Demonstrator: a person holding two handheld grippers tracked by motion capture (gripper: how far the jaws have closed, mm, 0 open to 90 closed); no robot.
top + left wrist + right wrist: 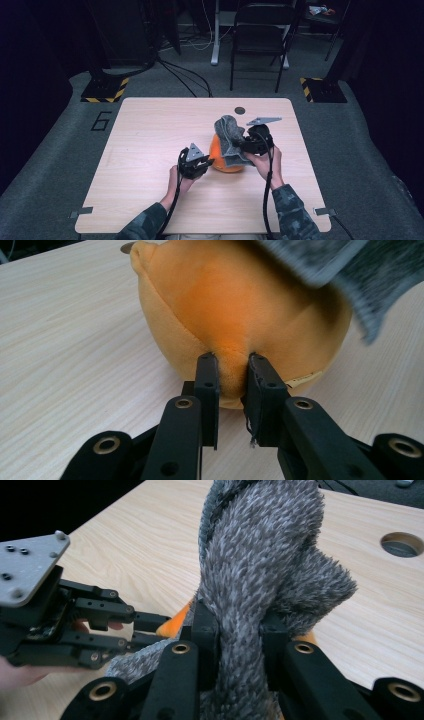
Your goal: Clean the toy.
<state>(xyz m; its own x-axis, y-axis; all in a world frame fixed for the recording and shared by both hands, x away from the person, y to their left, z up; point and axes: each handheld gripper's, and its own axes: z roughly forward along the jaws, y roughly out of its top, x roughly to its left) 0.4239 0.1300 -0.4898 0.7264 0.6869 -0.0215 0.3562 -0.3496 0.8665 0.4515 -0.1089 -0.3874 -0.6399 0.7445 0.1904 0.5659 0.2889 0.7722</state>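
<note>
An orange plush toy (226, 167) rests on the wooden table (150, 130), right of centre. My left gripper (205, 162) meets it from the left, and in the left gripper view (232, 360) it is shut, pinching a fold of the orange plush (235, 300). A grey knitted cloth (229, 132) drapes over the toy's top and right side. My right gripper (245, 145) comes from the right, shut on that cloth, lifting it in a bunch; in the right gripper view (240, 615) the grey cloth (265, 545) stands up between the jaws. The left gripper (150, 625) and a sliver of plush (172, 622) show at that view's left.
A round cable hole (239, 110) sits near the table's far edge, just behind the toy. A black folding chair (260, 35) stands on the carpet beyond the table, with yellow-black striped stand bases (105, 90) at either side. Bare tabletop lies left and in front.
</note>
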